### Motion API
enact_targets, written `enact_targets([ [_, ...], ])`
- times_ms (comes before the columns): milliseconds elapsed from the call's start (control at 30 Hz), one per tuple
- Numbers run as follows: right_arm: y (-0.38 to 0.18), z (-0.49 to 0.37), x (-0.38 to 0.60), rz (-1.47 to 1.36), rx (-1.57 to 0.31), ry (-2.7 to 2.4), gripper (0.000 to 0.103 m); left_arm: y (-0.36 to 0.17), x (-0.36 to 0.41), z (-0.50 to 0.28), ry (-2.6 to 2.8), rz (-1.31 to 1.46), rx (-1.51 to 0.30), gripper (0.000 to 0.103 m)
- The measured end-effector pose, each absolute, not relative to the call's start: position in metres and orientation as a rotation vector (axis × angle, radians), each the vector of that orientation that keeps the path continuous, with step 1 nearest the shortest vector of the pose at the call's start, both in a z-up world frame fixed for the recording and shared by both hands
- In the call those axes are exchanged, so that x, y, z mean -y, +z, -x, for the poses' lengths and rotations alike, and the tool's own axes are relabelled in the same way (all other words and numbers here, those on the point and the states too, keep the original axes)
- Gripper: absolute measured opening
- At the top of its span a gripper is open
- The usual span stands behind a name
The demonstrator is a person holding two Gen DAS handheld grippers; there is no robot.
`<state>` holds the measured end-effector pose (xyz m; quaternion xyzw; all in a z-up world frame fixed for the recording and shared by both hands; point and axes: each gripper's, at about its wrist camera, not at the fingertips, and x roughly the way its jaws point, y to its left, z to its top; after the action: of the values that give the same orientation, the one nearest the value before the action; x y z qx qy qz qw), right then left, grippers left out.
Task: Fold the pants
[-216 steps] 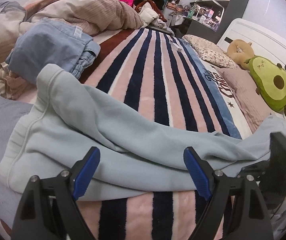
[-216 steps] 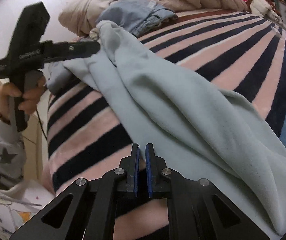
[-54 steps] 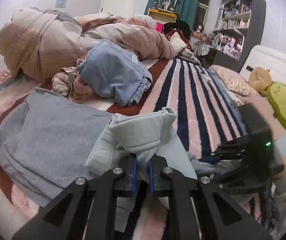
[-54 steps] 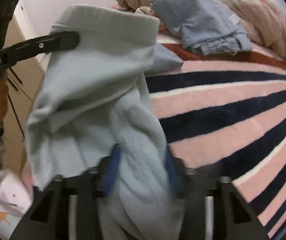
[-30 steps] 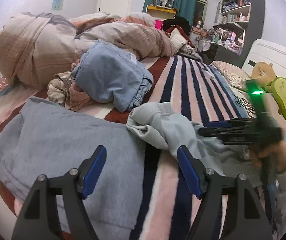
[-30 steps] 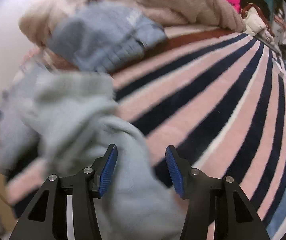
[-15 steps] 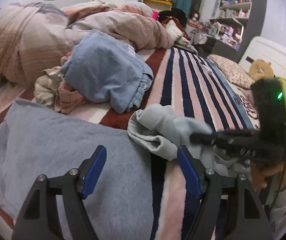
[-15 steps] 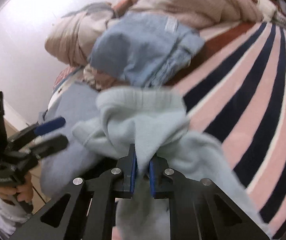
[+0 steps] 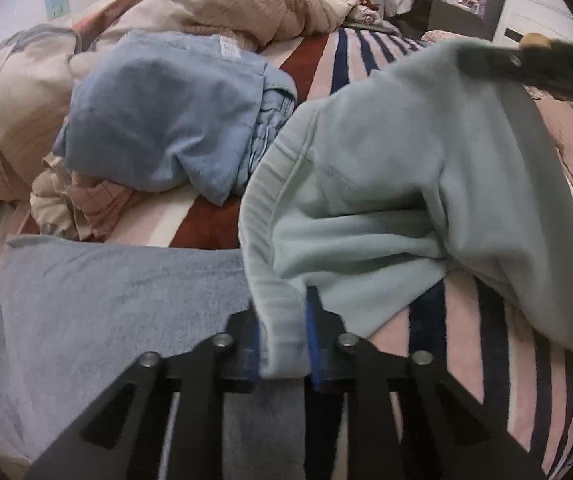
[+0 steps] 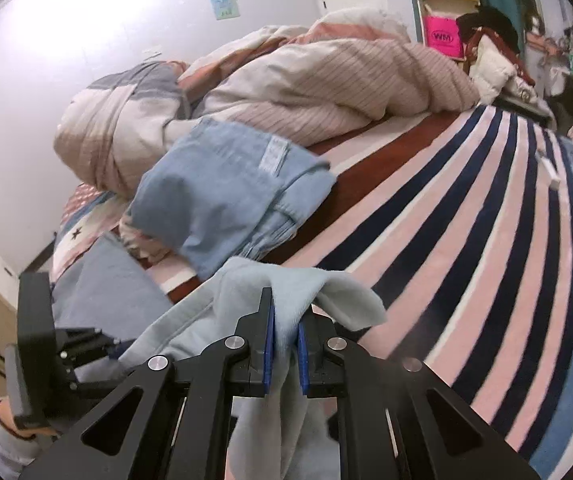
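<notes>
Pale blue fleece pants (image 9: 386, 168) hang in a bunch above the striped blanket (image 9: 458, 312). My left gripper (image 9: 282, 320) is closing, and its blue pads press on the ribbed waistband low in the left wrist view. In that view the right gripper's black fingers (image 9: 518, 65) hold the pants' upper edge at top right, blurred. In the right wrist view my right gripper (image 10: 284, 308) is shut on a fold of the pants (image 10: 298, 280). The left gripper (image 10: 102, 346) shows at lower left there, with a hand under it.
A folded light-blue denim garment (image 9: 166, 120) lies behind the pants, against a crumpled pink-beige quilt (image 10: 306, 76). A grey-blue cloth (image 9: 106, 288) is spread at the bed's near left corner. The striped blanket (image 10: 466, 220) runs bare to the right. Shelves stand far back.
The left gripper moved in to the pants and went from wide open to closed on the waistband. The right gripper, closed on the pants, rose and lifted them off the blanket.
</notes>
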<state>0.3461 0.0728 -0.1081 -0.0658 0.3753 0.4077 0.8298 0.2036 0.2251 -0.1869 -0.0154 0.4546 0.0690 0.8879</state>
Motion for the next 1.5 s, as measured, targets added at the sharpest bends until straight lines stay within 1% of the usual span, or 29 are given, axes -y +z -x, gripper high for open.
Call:
enact_targets([
  [200, -0.084, -0.349, -0.068, 0.148, -0.744, 0.858, 0.004, -0.147, -0.245, -0.172, 0.172, 0.063, -0.849, 0.006],
  [333, -0.069, -0.342, -0.068, 0.147, -0.713, 0.891, 0.004, -0.127, -0.267, -0.151, 0.189, 0.099, -0.841, 0.005],
  [467, -0.068, -0.313, -0.085, 0.211, -0.689, 1.006, 0.004, -0.134, -0.276, -0.138, 0.174, 0.142, -0.881, 0.005],
  [600, -0.097, -0.271, -0.117, 0.259, -0.755, 1.164, 0.004, -0.148, -0.277, -0.121, 0.153, 0.203, -0.910, 0.008],
  [667, -0.119, -0.244, -0.130, 0.289, -0.783, 1.251, 0.004, -0.152, -0.280, -0.114, 0.156, 0.233, -0.914, 0.014],
  [700, -0.128, -0.232, -0.135, 0.305, -0.791, 1.289, 0.004, -0.153, -0.284, -0.108, 0.157, 0.254, -0.910, 0.018],
  [733, -0.138, -0.217, -0.140, 0.320, -0.797, 1.335, 0.004, -0.153, -0.285, -0.104, 0.156, 0.263, -0.907, 0.026],
  [767, -0.147, -0.207, -0.144, 0.338, -0.805, 1.367, 0.004, -0.151, -0.287, -0.100, 0.164, 0.270, -0.899, 0.032],
  [800, -0.154, -0.199, -0.148, 0.354, -0.815, 1.387, 0.005, -0.147, -0.290, -0.094, 0.183, 0.277, -0.879, 0.045],
  [833, -0.165, -0.190, -0.153, 0.376, -0.832, 1.410, 0.005, -0.143, -0.293, -0.090, 0.189, 0.284, -0.861, 0.055],
  [867, -0.173, -0.184, -0.156, 0.392, -0.848, 1.428, 0.005, -0.135, -0.296, -0.084, 0.186, 0.298, -0.829, 0.056],
  [900, -0.178, -0.181, -0.158, 0.401, -0.860, 1.438, 0.008, -0.130, -0.297, -0.081, 0.180, 0.306, -0.812, 0.056],
  [967, -0.189, -0.176, -0.159, 0.394, -0.878, 1.454, 0.011, -0.119, -0.297, -0.079, 0.149, 0.324, -0.779, 0.059],
  [1000, -0.192, -0.176, -0.159, 0.379, -0.891, 1.462, 0.015, -0.114, -0.292, -0.079, 0.120, 0.326, -0.758, 0.064],
  [1033, -0.193, -0.175, -0.157, 0.362, -0.902, 1.465, 0.019, -0.111, -0.290, -0.081, 0.110, 0.322, -0.749, 0.067],
  [1067, -0.192, -0.175, -0.155, 0.346, -0.907, 1.461, 0.021, -0.109, -0.284, -0.084, 0.102, 0.305, -0.743, 0.068],
  [1133, -0.187, -0.177, -0.139, 0.313, -0.903, 1.445, 0.030, -0.108, -0.269, -0.092, 0.100, 0.256, -0.750, 0.068],
  [1333, -0.159, -0.194, -0.059, 0.294, -0.837, 1.280, 0.032, -0.128, -0.213, -0.122, 0.033, 0.131, -0.802, 0.069],
  [1400, -0.156, -0.203, -0.034, 0.286, -0.838, 1.213, 0.034, -0.141, -0.188, -0.131, 0.052, 0.035, -0.831, 0.070],
  [1467, -0.157, -0.212, -0.019, 0.264, -0.846, 1.170, 0.034, -0.154, -0.171, -0.139, 0.086, -0.056, -0.862, 0.070],
  [1500, -0.158, -0.215, -0.010, 0.250, -0.855, 1.151, 0.034, -0.163, -0.161, -0.144, 0.138, -0.135, -0.877, 0.072],
])
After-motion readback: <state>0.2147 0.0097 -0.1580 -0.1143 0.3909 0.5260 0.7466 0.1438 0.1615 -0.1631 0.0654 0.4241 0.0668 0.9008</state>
